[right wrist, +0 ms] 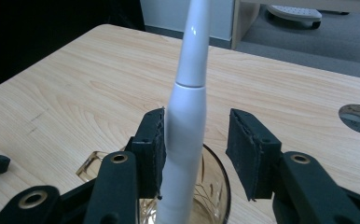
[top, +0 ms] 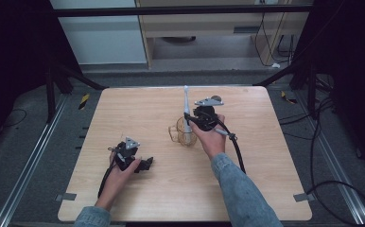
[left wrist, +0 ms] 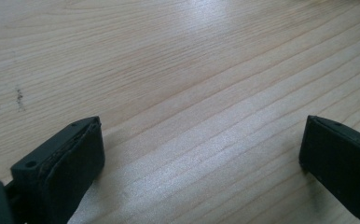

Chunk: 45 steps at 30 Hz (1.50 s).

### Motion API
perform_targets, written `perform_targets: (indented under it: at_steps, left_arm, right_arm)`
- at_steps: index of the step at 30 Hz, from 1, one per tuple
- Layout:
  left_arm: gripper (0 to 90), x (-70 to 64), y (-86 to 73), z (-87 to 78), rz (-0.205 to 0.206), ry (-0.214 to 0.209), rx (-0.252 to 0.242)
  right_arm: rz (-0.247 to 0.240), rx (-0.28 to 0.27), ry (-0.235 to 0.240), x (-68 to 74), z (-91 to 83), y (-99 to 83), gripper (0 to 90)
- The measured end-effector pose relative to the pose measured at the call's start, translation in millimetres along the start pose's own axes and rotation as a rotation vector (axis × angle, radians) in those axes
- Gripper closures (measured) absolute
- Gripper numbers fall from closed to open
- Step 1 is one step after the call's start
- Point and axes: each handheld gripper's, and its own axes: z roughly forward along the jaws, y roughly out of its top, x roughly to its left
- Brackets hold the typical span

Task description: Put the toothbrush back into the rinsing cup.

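A white electric toothbrush (right wrist: 187,116) stands in an amber glass cup (top: 183,133) at mid-counter (top: 124,109) — the right gripper (right wrist: 194,154) jaws slightly parted around it, one pad touching its handle. The left gripper (left wrist: 201,154) rests on bare wood nearby, jaws wide and holding nothing.

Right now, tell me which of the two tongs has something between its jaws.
The right tongs: a white toothbrush handle stands between its jaws inside the amber glass cup. The left tongs frame bare table.

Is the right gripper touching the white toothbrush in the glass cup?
Touching: the right gripper view shows one finger against the white toothbrush, a gap at the other.
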Motion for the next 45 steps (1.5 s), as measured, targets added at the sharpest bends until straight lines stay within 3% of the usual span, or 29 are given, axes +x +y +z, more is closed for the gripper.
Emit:
perform_targets:
  at_steps: [29, 34, 39, 45]
  left_arm:
    - [0.0, 0.0, 0.0, 0.0, 0.0, 0.0, 0.0]
    - [0.0, 0.0, 0.0, 0.0, 0.0, 0.0, 0.0]
    - [0.0, 0.0, 0.0, 0.0, 0.0, 0.0, 0.0]
    - [0.0, 0.0, 0.0, 0.0, 0.0, 0.0, 0.0]
  right_arm:
    - [-0.039, 0.003, -0.013, -10.8, -27.8, 6.7, 50.8]
    - [-0.044, -0.005, -0.016, -14.4, -32.5, 7.9, 44.4]
    - [-0.01, -0.008, -0.03, -20.2, -36.7, 10.5, 31.9]
    - [-0.029, 0.01, -0.024, -28.6, -38.8, 14.6, 19.1]
